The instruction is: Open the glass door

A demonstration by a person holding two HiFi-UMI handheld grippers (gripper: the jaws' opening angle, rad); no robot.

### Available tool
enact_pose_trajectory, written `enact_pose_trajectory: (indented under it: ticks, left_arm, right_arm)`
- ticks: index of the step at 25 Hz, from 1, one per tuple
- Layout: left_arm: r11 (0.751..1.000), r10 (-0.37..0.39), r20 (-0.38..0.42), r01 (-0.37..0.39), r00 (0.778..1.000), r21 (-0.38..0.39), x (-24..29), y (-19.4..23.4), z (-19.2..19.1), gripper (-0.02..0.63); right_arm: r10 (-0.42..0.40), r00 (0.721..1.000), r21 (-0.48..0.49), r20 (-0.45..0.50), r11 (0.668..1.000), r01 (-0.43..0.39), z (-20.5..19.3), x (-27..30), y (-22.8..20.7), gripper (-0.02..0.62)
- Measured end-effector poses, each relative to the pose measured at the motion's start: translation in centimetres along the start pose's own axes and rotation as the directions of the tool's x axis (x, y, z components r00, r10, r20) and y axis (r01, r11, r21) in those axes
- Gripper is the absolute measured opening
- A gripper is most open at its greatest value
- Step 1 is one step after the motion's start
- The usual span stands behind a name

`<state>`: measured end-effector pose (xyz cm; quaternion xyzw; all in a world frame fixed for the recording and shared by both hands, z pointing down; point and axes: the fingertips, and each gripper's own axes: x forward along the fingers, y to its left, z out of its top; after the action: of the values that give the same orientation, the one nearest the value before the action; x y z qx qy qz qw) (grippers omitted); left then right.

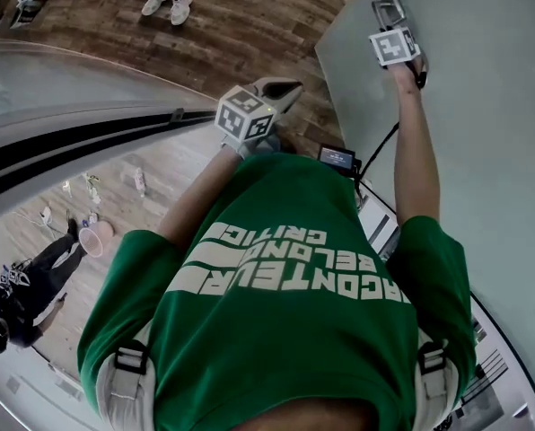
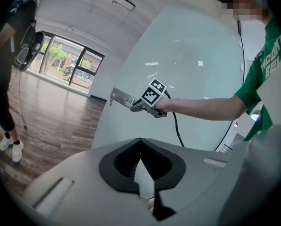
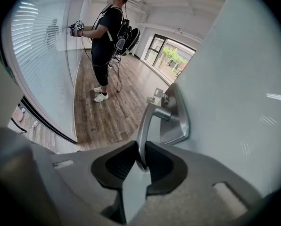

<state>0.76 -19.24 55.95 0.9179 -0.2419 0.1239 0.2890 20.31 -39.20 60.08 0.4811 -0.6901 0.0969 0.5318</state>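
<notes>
The right gripper (image 3: 141,160) has its two black jaws closed on the lower end of the silver metal lever handle (image 3: 149,126), one pad pressing on each side of the bar. From the jaws the lever rises to a round stem set in a silver backplate (image 3: 179,119), fixed near the free edge of the frosted pale glass door (image 3: 239,93). The door fills the right of the right gripper view. Its handle edge stands apart from a glass wall with white blinds (image 3: 41,55), and brown wood-plank floor (image 3: 112,109) shows between them. The left gripper (image 2: 140,141) holds nothing: its black jaw tips meet, and it hangs in the air short of the door, facing it. A black cable (image 2: 176,126) drops from the right gripper in front of the glass. In the head view the person's green t-shirt (image 1: 285,312) lies below both outstretched arms. Farther off on the floor stands another person in black clothes and white shoes (image 3: 107,41), with a gripper raised towards the blinds
</notes>
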Motion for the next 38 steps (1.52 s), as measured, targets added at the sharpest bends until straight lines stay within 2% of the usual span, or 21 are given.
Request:
enact_pose_trajectory:
  ticks: [7,10,16,21,25,29,34,38]
  left_arm:
    - [0.999,-0.042,0.006,0.042,0.999,0.001,-0.6,1.1,1.3,0.015]
    - [0.999,-0.051,0.001,0.051,0.999,0.002,-0.9,1.7,1.6,0.015]
    - [0.999,-0.049,-0.002,0.049,0.999,-0.002,-0.6,3.0,1.8,0.015]
    - [0.998,-0.055,-0.007,0.055,0.998,-0.002,0.8,3.1,2.2,0.015]
    - [0.999,-0.035,0.009,0.035,0.999,-0.008,2.6,3.5,3.2,0.015]
    - [0.999,-0.038,0.012,0.038,0.999,-0.013,4.6,2.6,3.7,0.015]
    - [0.999,-0.034,0.009,0.034,0.999,0.004,7.1,1.9,4.7,0.016]
    - [0.999,-0.032,-0.001,0.032,0.999,0.010,8.6,1.4,5.0,0.015]
  right_arm:
    - [-0.053,0.998,0.012,-0.042,0.999,0.053,-1.3,-0.2,-2.5,0.057]
    - [-0.086,0.992,0.024,-0.096,0.996,0.088,-2.4,-0.6,-3.9,0.057]
    - [-0.082,0.990,0.052,-0.114,0.995,0.089,-3.1,0.3,-5.0,0.057]
    - [-0.088,0.983,0.082,-0.164,0.991,0.102,-4.6,0.5,-6.3,0.057]
    - [-0.070,0.993,0.086,-0.090,0.993,0.077,-3.3,1.5,-6.9,0.057]
    - [-0.079,0.990,0.105,-0.113,0.990,0.091,-4.5,1.7,-7.8,0.057]
    - [-0.056,0.998,0.101,-0.014,0.993,0.058,-3.1,3.1,-8.7,0.057]
    - [-0.068,0.997,0.117,-0.029,0.991,0.071,-3.7,3.5,-9.8,0.057]
